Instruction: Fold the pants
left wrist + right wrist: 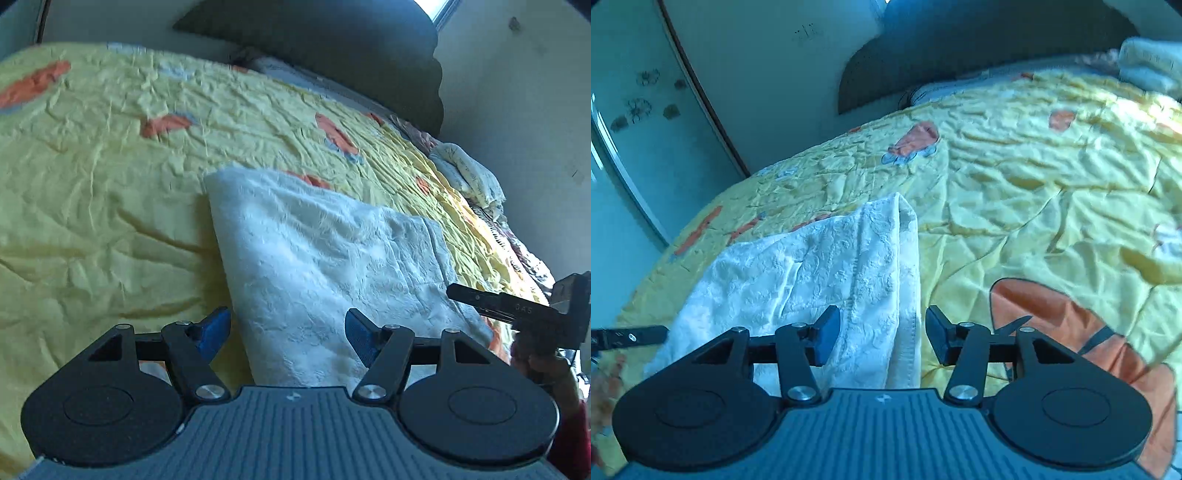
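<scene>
Pants: white textured fabric pants (317, 266) (820, 273), folded into a narrow stack, lying on the bed.
Bed: yellow quilted cover with orange motifs (103, 192) (1015, 206), wrinkled; dark headboard (332, 48) behind.
Left gripper (288, 332): blue-padded fingers apart, holding nothing, above the pants' near edge.
Right gripper (879, 332): fingers apart, holding nothing, straddling the pants' right edge.
Pillow: pale rumpled pillow (469, 173) at the bed's far right side.
</scene>
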